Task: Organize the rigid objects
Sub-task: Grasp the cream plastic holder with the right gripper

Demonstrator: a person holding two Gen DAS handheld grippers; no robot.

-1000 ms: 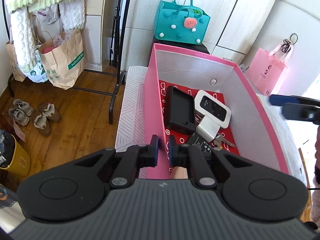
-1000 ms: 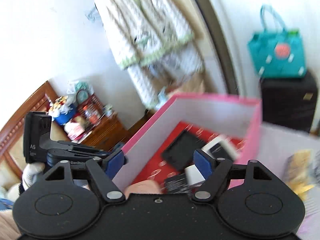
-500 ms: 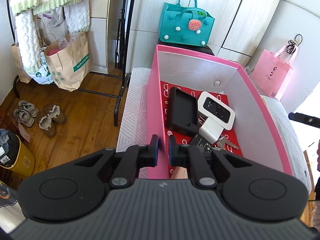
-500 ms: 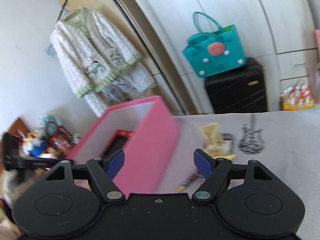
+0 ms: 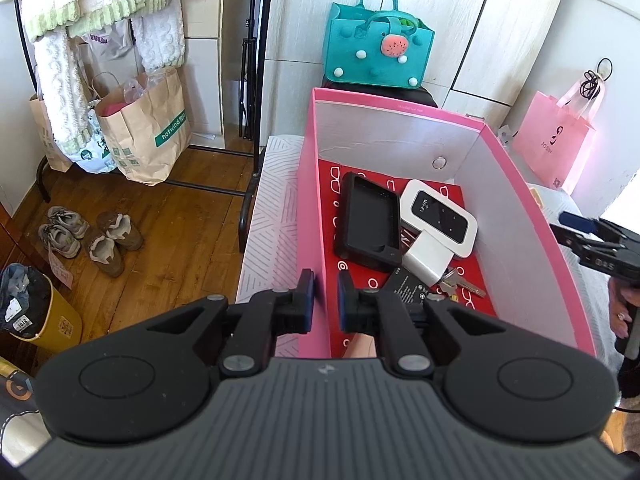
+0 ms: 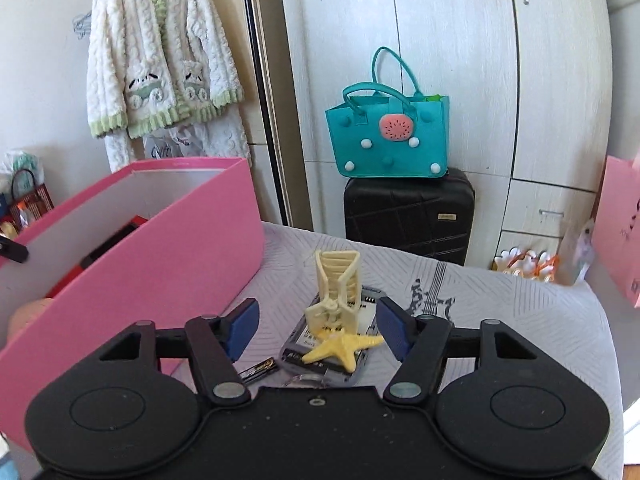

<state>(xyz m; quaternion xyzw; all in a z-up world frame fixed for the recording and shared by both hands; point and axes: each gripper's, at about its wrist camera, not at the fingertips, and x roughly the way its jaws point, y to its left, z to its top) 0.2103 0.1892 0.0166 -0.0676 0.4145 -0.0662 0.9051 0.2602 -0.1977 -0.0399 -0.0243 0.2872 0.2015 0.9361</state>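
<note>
— What's the left claw (image 5: 323, 294) doing?

— It's clamped on the near wall of the pink box (image 5: 310, 208), one pad outside and one inside, right at the rim. The box sits on a bed with a white patterned cover (image 6: 500, 312).

— What's in the box?

— On its red lining lie a black phone case (image 5: 372, 222), a white Wi-Fi router (image 5: 438, 216) partly resting on a white charger block (image 5: 428, 258), a key (image 5: 464, 284) just beside the charger, and a black card with small print (image 5: 406, 286) near the left claw's inner pad.

— And the right claw (image 6: 318, 330)?

— It's closing, with its blue pads still apart and not touching anything. It hangs over the items left on the bed cover, just beside the box's outer wall. Between the pads in its own view are a cream hair clip (image 6: 336, 292) standing upright, a yellow starfish (image 6: 342, 350) in front of it, and a grey case with printed labels (image 6: 332, 344) under both. A small black-and-gold item (image 6: 260, 370) lies near the left pad; I can't tell what it is.

— Anything behind?

— A teal felt bag (image 6: 390, 140) on a black suitcase (image 6: 408, 216).
</note>
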